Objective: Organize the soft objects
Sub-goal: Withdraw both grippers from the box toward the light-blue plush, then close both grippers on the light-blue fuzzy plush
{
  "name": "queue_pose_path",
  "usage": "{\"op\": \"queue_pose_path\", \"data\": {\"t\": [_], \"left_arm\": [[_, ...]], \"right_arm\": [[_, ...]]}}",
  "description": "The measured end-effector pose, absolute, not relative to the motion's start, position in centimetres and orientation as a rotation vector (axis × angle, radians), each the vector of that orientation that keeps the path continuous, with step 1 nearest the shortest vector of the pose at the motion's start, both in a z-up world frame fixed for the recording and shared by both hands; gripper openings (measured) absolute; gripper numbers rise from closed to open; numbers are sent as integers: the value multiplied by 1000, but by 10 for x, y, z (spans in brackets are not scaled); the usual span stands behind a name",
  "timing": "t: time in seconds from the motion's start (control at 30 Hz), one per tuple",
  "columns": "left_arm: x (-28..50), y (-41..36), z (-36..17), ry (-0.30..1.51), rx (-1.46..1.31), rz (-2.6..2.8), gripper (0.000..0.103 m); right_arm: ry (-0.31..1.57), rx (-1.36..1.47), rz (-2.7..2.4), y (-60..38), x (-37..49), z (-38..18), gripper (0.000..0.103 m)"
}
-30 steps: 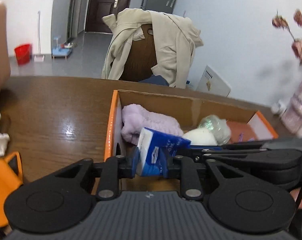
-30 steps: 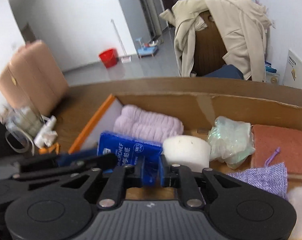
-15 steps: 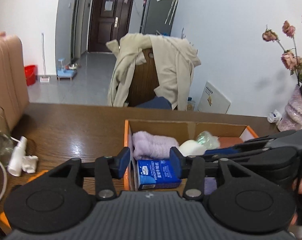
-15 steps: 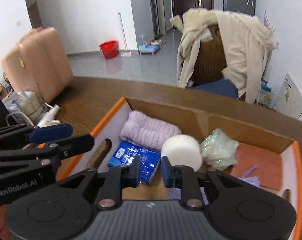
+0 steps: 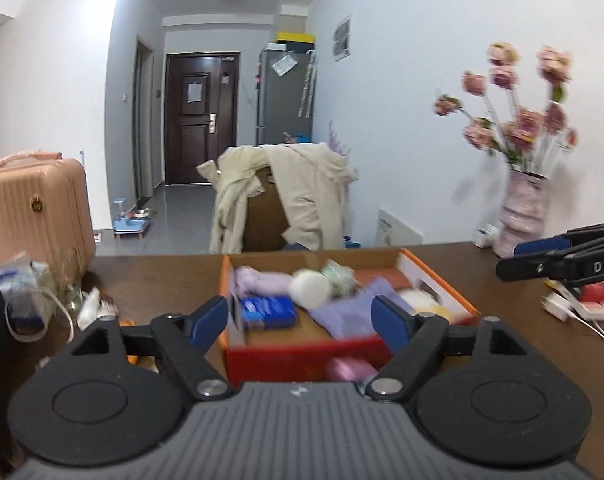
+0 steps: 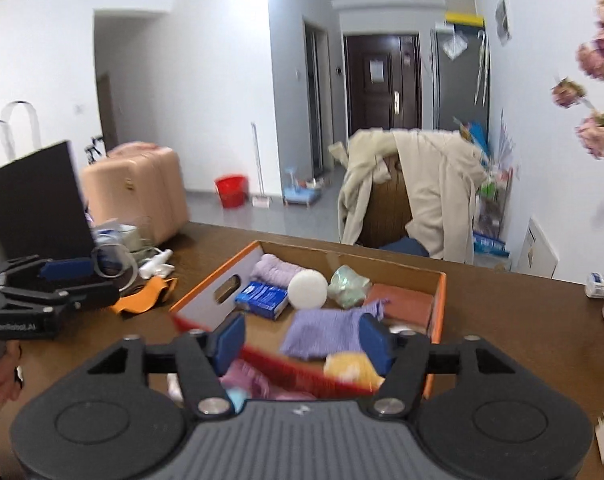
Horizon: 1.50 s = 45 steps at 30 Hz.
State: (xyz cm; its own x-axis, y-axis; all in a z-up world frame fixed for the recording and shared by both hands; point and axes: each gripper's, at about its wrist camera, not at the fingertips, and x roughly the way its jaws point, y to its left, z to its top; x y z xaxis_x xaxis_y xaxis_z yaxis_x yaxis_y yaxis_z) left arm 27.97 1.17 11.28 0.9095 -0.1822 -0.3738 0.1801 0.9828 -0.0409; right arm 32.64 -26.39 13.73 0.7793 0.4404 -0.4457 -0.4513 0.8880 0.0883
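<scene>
Left wrist view: released and backed away from the blue plastic-wrapped tissue pack [image 5: 266, 312], which a second ago sat clamped between the blue-padded fingers [image 5: 209, 320] of the left gripper [image 5: 299, 322]; now spread wide with nothing between them, hanging above the near red wall of the orange-rimmed cardboard box [image 5: 438, 276] on the dark wooden counter [image 5: 149, 276]. Pack lying flat at about 9 o'clock inside the box, just beside the rolled lilac fluffy towel [image 5: 257, 280] at 11 o'clock and near the white foam ball [image 5: 312, 290] at centre. Right gripper visible only as a black arm at 3 o'clock, clear of the box. Likely meaning: that placement done, both tools free for the next soft piece. Right wrist view: right gripper [image 6: 302, 342] also withdrawn from a half-second ago, fingers parted and gripping nothing, framing the near box wall. Inside: tissue pack [image 6: 261, 299] at 9 o'clock touching the white ball [image 6: 308, 289]; lilac towel [image 6: 275, 268] at 11; crumpled pale green plastic-wrapped bundle [image 6: 348, 286] at 12; rust-coloured flat cloth [image 6: 402, 300] at 2; purple woven drawstring pouch [image 6: 328, 332] sprawled across the middle; yellow soft lump [image 6: 352, 366] at 5, blurred. Pink soft item [image 6: 243, 378] low between the fingers, apparently outside the near wall, though blur leaves that unsure; probably next to go in. Contents look loosely piled rather than packed, everything squashy and light.
</scene>
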Motion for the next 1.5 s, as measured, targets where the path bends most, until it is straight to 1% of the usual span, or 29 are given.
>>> {"op": "queue_pose_path", "data": {"t": [0.1, 0.17, 0.23, 0.3, 0.4, 0.5, 0.57, 0.83, 0.9, 0.97, 1.03, 1.07, 1.1, 1.13, 1.17, 1.23, 1.3, 1.37, 1.4, 1.5], "left_arm": [[239, 0, 98, 393, -38, -204, 84], [215, -6, 87, 387, -64, -211, 87], [195, -9, 76, 377, -90, -200, 93], [177, -15, 62, 400, -108, -211, 94], [164, -23, 42, 460, -96, -228, 94], [157, -26, 28, 505, -86, -210, 94], [156, -27, 25, 512, -85, -199, 94], [177, -23, 23, 513, -116, -200, 94], [189, -19, 18, 534, -145, -202, 94], [204, -13, 12, 557, -179, -208, 91], [219, -9, 7, 570, -209, -212, 84], [230, -6, 5, 574, -222, -221, 83], [240, -5, 4, 582, -230, -225, 79], [251, -3, 3, 592, -238, -233, 76], [261, -2, 1, 608, -250, -250, 75], [283, 3, -4, 646, -302, -274, 73], [296, 5, -10, 661, -340, -297, 73], [307, 5, -18, 671, -361, -317, 73], [313, 4, -22, 675, -371, -330, 72], [324, 6, -30, 675, -411, -365, 66]], "right_arm": [[423, -31, 476, -277, 278, 120, 68], [397, -23, 463, -282, 249, 105, 71], [376, -16, 467, -284, 225, 88, 75], [387, 7, 484, -286, 207, 67, 80], [443, 54, 542, -287, 184, 38, 81], [489, 130, 566, -289, 173, 20, 81], [503, 130, 560, -289, 171, 14, 80], [518, 190, 554, -279, 191, 12, 80], [530, 183, 551, -272, 202, 11, 77], [536, 175, 553, -264, 217, 11, 71], [544, 181, 554, -256, 237, 12, 70], [551, 190, 552, -252, 250, 12, 67], [556, 199, 550, -248, 261, 13, 66], [557, 210, 549, -245, 273, 14, 62], [555, 217, 547, -242, 284, 15, 59], [542, 209, 548, -233, 306, 18, 59], [539, 202, 568, -224, 326, 19, 56], [549, 204, 602, -215, 346, 18, 46], [557, 195, 611, -209, 356, 17, 45], [571, 164, 614, -195, 374, 10, 43]]}}
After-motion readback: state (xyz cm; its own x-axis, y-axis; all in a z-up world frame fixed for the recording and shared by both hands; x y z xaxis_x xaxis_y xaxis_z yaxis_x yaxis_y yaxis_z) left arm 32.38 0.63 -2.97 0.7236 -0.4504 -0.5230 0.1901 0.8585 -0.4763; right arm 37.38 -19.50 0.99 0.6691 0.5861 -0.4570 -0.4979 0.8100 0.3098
